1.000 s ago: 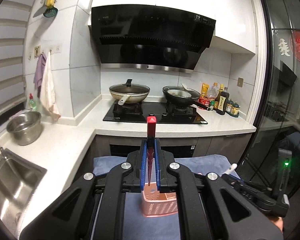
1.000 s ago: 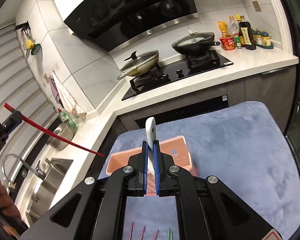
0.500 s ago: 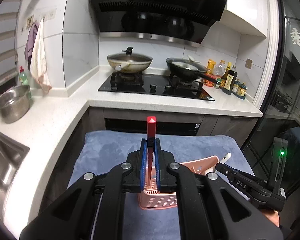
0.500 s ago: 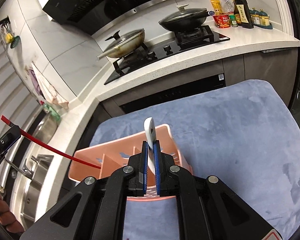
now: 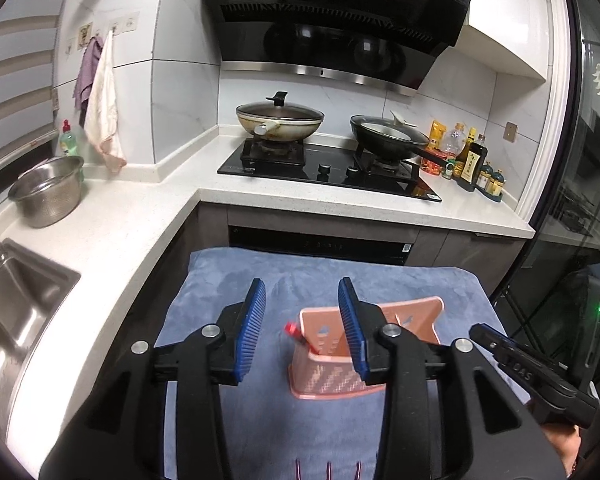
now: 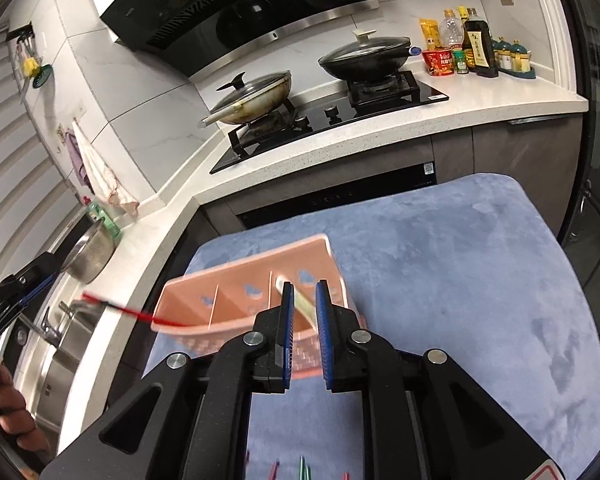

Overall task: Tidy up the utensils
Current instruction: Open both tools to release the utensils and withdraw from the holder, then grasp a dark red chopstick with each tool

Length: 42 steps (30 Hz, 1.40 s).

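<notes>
Since half a second earlier both tools had let go: the left gripper (image 5: 302, 316), which had pinched the red chopstick (image 5: 296, 334), stood wide open with nothing between its pads, and the right gripper (image 6: 302, 320), which had clamped the white utensil (image 6: 300, 300), was parted with a clear gap around it. The red chopstick leaned out of the end compartment of the pink caddy (image 5: 384, 314), tip sticking past the wall; the white utensil sat tilted in a compartment near the other end. The caddy rested on the blue mat (image 6: 460, 260), and its edge was motion-blurred in the right wrist view. Risks, as judged: the long chopstick overhung far to one side, so a nudge from either retreating tool could lever it out or tip the light caddy. The white utensil lay between the right pads, so a sideways pull-back might drag it. More sticks (image 5: 328, 470) waited at the mat's near edge.
</notes>
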Tool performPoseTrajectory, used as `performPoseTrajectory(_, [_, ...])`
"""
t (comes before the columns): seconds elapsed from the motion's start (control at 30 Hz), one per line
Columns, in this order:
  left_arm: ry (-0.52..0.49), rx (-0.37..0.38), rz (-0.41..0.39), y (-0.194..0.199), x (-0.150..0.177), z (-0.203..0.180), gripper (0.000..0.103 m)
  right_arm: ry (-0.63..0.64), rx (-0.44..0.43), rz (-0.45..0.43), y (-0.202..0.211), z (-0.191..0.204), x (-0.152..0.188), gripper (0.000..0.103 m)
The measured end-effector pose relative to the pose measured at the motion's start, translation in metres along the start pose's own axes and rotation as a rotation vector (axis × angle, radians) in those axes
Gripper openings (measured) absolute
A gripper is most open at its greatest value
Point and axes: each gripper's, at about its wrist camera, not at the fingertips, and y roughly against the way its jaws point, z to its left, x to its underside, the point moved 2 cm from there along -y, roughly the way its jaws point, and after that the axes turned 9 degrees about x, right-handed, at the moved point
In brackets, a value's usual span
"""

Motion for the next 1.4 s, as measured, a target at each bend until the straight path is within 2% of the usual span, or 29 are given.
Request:
performPoseTrajectory(0.2, [-0.001, -0.023, 0.035, 0.034, 0.044, 0.005, 0.042, 0.042, 0.048, 0.038, 0.042, -0.009, 0.052, 0.015])
performPoseTrajectory(0.4, [-0.010, -0.034, 0.150, 0.054, 0.115, 0.005, 0.042, 0.090, 0.128, 0.091, 0.077, -0.017, 0.122, 0.015])
performPoseTrajectory(0.63, [-0.027, -0.061, 0.246, 0.073, 0.186, 0.004, 0.042, 0.203, 0.231, 0.121, 0.111, -0.014, 0.202, 0.015])
performPoseTrajectory(0.8, [-0.021, -0.060, 0.309, 0.080, 0.228, -0.002, 0.042, 0.207, 0.245, 0.182, 0.121, -0.019, 0.243, 0.015])
performPoseTrajectory(0.97, [-0.021, -0.047, 0.355, 0.087, 0.260, -0.009, 0.042, 0.200, 0.243, 0.224, 0.124, -0.022, 0.268, 0.015])
performPoseTrajectory(1.4, [-0.004, -0.025, 0.401, 0.091, 0.291, -0.015, 0.042, 0.174, 0.242, 0.273, 0.118, -0.023, 0.291, 0.015])
